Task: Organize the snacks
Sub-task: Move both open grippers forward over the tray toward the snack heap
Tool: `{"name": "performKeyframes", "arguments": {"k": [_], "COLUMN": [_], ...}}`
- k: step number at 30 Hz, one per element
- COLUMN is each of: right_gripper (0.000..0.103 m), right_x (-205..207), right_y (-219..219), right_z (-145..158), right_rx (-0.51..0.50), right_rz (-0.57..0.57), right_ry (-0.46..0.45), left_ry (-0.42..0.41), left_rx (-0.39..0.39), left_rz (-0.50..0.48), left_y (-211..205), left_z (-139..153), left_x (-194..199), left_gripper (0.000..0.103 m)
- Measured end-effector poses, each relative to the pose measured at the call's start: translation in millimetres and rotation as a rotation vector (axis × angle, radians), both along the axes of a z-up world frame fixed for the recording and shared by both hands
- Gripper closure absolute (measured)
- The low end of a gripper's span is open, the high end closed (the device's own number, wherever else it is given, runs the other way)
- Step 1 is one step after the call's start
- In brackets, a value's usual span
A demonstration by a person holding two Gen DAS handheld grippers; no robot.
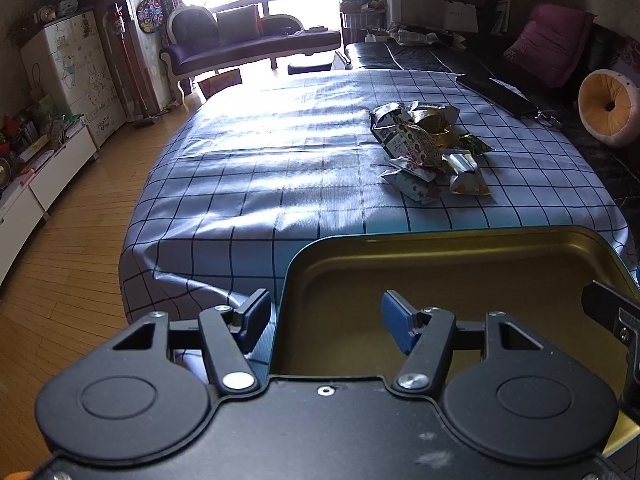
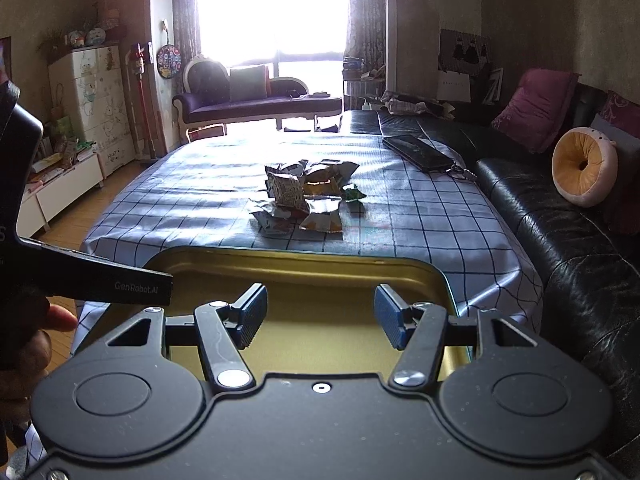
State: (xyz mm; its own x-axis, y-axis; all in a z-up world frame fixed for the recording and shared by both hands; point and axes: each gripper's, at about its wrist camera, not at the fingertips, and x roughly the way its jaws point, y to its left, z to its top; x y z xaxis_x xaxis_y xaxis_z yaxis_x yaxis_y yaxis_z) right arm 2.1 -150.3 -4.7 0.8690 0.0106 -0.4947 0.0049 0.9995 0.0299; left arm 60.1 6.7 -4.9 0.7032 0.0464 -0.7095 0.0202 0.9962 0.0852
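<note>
- Several snack packets (image 2: 304,200) heaped mid-counter (image 2: 420,216), beyond gold tin (image 2: 320,280) at near edge.
- Packets prob. light, crinkly, slippery foil; we'd pinch a sealed end.
- Left tool (image 1: 325,322) spread astride tin's wall; right tool (image 2: 320,318) spread, empty.

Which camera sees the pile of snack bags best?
The right wrist view. There the pile of snack bags sits near the middle of the checked tablecloth, straight ahead, beyond the gold tin. In the left wrist view the same pile sits off to the right, seen more from the side.
</note>
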Motion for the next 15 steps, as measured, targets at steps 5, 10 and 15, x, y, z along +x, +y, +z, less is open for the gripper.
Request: {"name": "performKeyframes", "arguments": {"k": [5,10,15], "right_gripper": [0.045,0.046,0.049], "right_x": [30,62,89], "right_y": [-13,-21,-29], "right_z": [9,9,3], "right_rx": [0.050,0.048,0.089], "right_rz": [-0.026,-0.008,0.015], "right_ry": [-0.022,0.007,0.064], "left_ry": [0.003,0.000,0.003], "left_rx": [0.008,-0.001,0.007], "left_rz": [-0.027,-0.067,-0.128], "left_y": [-4,-15,-34], "left_z": [3,4,3], "left_x": [30,61,93], "left_gripper": [0.039,0.040,0.040]}}
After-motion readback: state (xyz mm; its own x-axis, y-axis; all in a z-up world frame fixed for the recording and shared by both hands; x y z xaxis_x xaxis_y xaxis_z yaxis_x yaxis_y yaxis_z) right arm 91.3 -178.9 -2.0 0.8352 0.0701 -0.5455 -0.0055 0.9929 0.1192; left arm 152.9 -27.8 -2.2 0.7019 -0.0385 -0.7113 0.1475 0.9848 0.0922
